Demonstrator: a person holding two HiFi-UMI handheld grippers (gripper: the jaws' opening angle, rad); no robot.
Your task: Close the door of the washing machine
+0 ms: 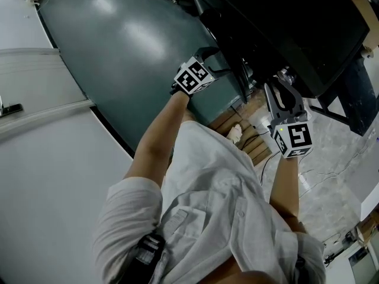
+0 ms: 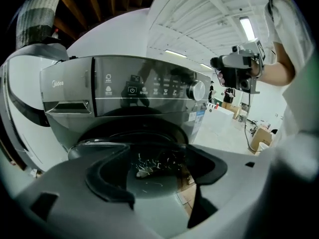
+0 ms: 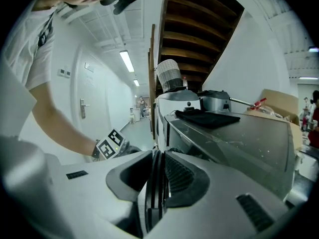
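Observation:
The dark grey washing machine (image 1: 296,28) fills the head view's upper right; its control panel (image 2: 124,91) faces the left gripper view. The round door (image 2: 149,168) stands open in front of the drum opening. My left gripper (image 2: 154,176) is open, and the door's glass bulge lies between its black pads (image 2: 107,176). In the right gripper view the door's rim (image 3: 157,158) runs edge-on between the jaws. My right gripper (image 3: 157,183) is shut on that rim. In the head view the left gripper (image 1: 201,64) is at the machine's front and the right gripper (image 1: 283,93) beside it.
A black cloth (image 3: 209,117) lies on the machine's top, with a cardboard box (image 3: 276,101) behind. A ribbed hose (image 2: 37,14) rises behind the machine under wooden stairs. Cables (image 1: 320,176) trail over the floor at the right. A white door (image 3: 84,108) stands down the corridor.

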